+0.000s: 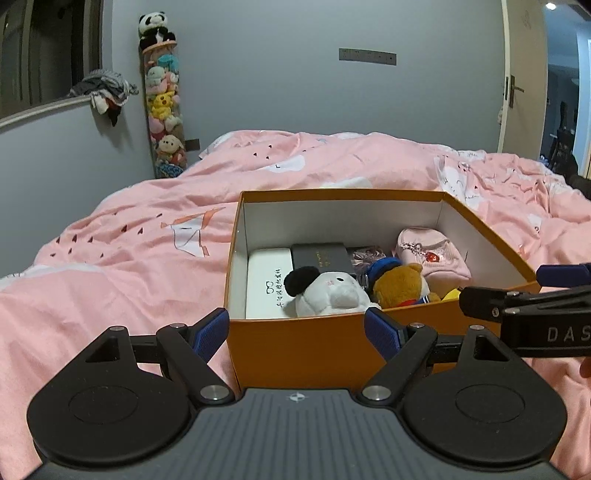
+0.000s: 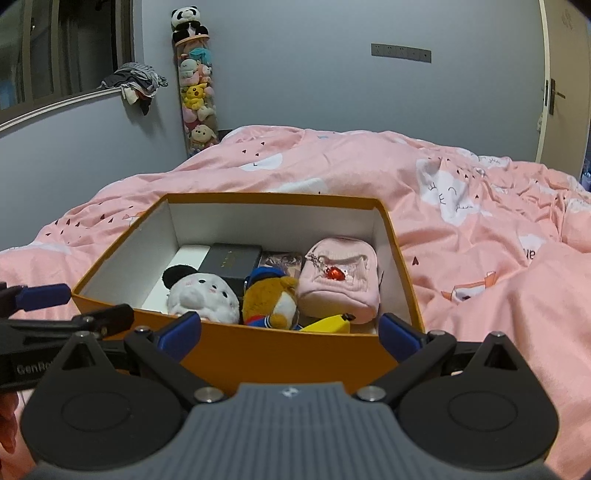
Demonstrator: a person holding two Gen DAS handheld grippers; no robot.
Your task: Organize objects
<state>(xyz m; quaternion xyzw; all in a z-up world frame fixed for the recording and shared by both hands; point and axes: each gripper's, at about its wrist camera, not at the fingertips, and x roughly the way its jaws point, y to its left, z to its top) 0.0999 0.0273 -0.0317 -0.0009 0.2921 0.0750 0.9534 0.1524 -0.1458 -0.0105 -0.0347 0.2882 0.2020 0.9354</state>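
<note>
Left gripper (image 1: 295, 332), lower centre of the left wrist view: jaws spread wide, nothing between the blue pads (image 1: 211, 332), held low before the near wall of the orange box (image 1: 295, 350). Right gripper (image 2: 291, 334), lower centre of the right wrist view: likewise spread wide and empty, facing the same near wall from further right. Each tool enters the other's view at the frame edge, at the box's near corners.

The box sits on the pink duvet (image 1: 129, 258), open-topped, its white inner walls bare above the contents. Inside, left to right in the right wrist view: a white case (image 2: 184, 266) lying flat along the left wall, a dark box (image 2: 232, 262) resting partly on it, a white plush with a black ear (image 2: 203, 295) against the near wall, a brown plush in a blue cap (image 2: 273, 299) just beside it, a pink pouch with a red charm (image 2: 338, 284) toward the right wall, and a yellow item (image 2: 328, 325) at the near wall below the pouch.

Duvet lies bare around the box on all sides. Upper left of both frames: a clear tube of plush toys (image 1: 164, 110) topped by a panda (image 1: 155, 27), and clothes (image 1: 103, 90) on a window ledge. A door (image 2: 561, 85) stands at the right edge.
</note>
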